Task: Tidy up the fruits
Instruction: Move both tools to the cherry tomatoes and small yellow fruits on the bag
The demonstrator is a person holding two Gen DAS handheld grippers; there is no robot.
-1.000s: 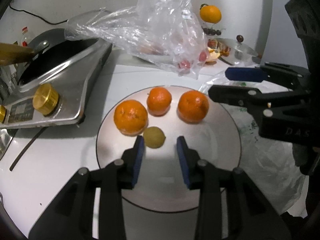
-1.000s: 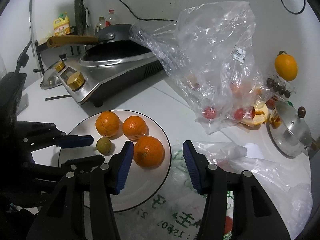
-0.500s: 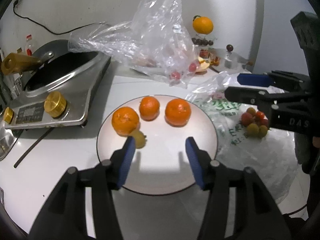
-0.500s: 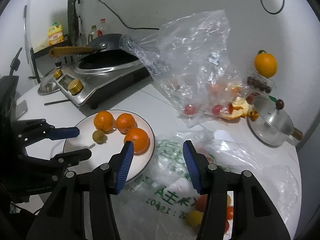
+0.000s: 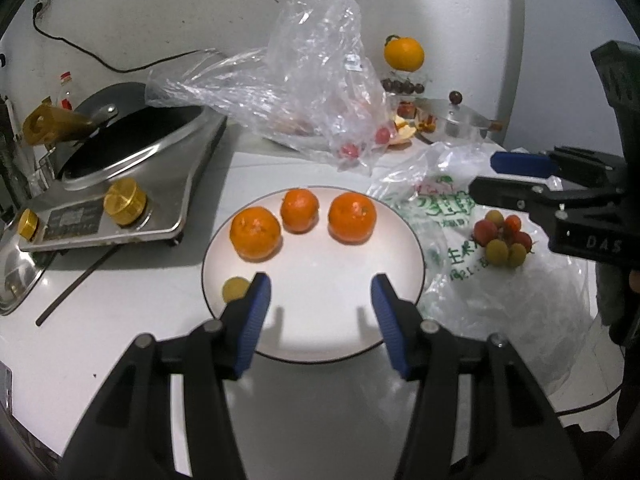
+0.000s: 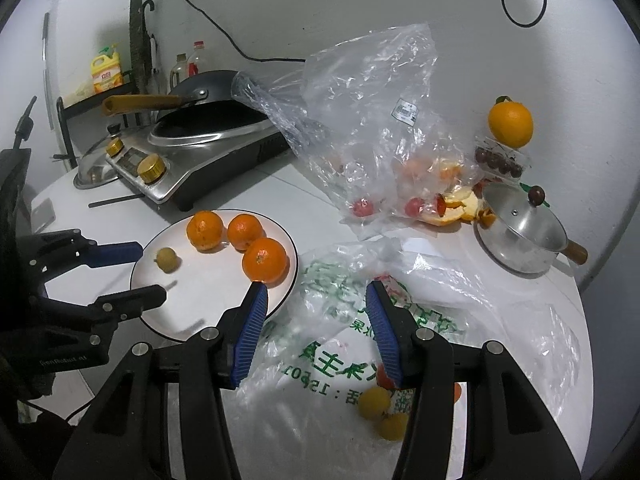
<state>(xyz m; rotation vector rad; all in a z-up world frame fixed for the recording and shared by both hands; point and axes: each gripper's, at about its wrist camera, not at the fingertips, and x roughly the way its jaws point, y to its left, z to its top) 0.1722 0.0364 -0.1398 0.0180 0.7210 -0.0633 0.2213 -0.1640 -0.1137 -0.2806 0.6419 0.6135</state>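
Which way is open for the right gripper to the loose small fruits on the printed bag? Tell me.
Probably straight down: the right gripper is open and empty, and the small fruits lie uncovered on the printed bag beneath it.

A smooth, glossy white ceramic-looking plate (image 5: pixel 404 252) holds three oranges (image 5: pixel 254 233) with dimpled, slightly shiny peel. Far left, a brushed stainless-steel stove (image 5: pixel 120 216) has polished brass-coloured knobs (image 5: pixel 125 201) and carries a dark matt pan with a wooden handle (image 6: pixel 140 102). A crinkled, clear plastic bag (image 5: pixel 316 92) glints at the far centre. To the right lies thin translucent printed plastic (image 6: pixel 352 344). A shiny metal pot (image 6: pixel 520 236) stands far right. Both grippers are matt black plastic with ribbed blue pads (image 5: pixel 256 316).
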